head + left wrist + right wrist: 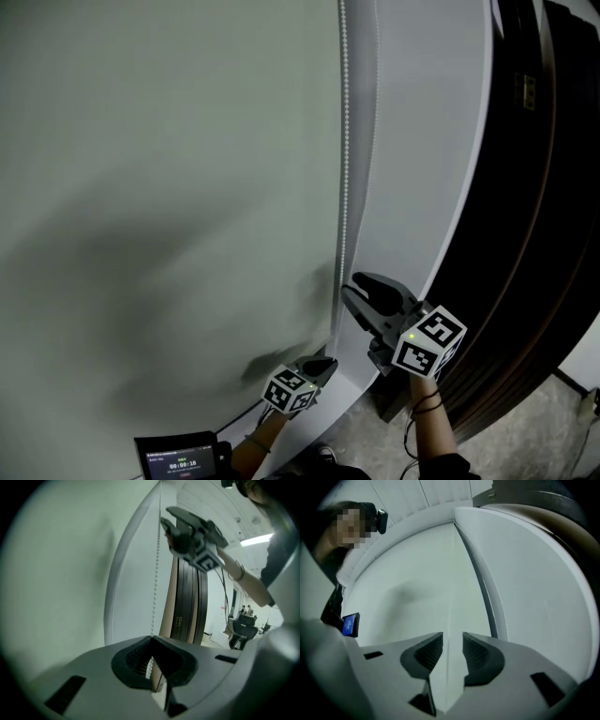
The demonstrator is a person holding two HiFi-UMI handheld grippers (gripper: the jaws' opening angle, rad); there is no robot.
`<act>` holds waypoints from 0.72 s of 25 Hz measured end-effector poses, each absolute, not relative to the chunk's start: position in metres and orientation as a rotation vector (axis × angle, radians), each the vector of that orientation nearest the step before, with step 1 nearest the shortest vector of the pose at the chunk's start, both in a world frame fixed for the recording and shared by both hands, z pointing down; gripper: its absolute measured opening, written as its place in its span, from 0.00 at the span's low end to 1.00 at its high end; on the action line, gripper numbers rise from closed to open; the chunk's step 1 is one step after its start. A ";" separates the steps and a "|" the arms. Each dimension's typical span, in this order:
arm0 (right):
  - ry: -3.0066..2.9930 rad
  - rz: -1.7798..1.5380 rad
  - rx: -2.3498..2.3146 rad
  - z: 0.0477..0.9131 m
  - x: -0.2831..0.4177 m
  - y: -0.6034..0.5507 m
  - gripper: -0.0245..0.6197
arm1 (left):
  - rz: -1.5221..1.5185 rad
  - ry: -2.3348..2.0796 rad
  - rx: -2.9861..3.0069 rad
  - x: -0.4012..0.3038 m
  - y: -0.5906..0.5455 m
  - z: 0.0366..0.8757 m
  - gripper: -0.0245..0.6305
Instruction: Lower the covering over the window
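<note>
The job looks to be in mid-haul, hand over hand, on the bead chain [344, 141] that hangs down the centre of the head view, at the right edge of the pale covering [141, 187] that fills the left of the frame. The left tool [323, 366], low in the frame, is clamped tight on the chain; its own view shows the beads pinched between the closed jaws [152, 670]. The right tool [352, 286] sits higher, just right of the chain, with its jaws spread wide and gripping nothing. In the right gripper view [452, 637] a thin pale line runs through the gap, possibly a strand of the chain, though it is too faint to be sure.

Next, the right tool needs to line the chain up between its pads and close above the left tool, so the left can let go. No view shows how far down the covering's bottom edge has come.
</note>
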State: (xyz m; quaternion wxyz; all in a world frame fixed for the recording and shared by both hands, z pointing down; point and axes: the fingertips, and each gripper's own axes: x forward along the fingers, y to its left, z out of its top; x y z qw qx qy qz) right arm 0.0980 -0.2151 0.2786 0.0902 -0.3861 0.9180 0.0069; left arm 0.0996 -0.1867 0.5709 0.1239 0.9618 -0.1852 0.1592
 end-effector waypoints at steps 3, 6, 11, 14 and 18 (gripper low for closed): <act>2.724 0.087 -1.091 0.243 0.083 -0.227 0.21 | 0.585 -0.514 2.734 0.090 -0.172 0.613 0.04; 2.750 0.153 -1.030 0.228 0.065 -0.228 0.21 | 0.639 -0.520 2.658 0.077 -0.161 0.648 0.04; 2.691 0.142 -0.972 0.224 0.060 -0.226 0.07 | 0.630 -0.523 2.621 0.075 -0.163 0.654 0.04; 2.641 0.068 -0.967 0.233 0.065 -0.228 0.07 | 0.707 -0.518 2.605 0.070 -0.165 0.659 0.04; 2.660 -0.097 -1.002 0.294 0.064 -0.236 0.07 | 0.729 -0.533 2.590 0.059 -0.167 0.668 0.04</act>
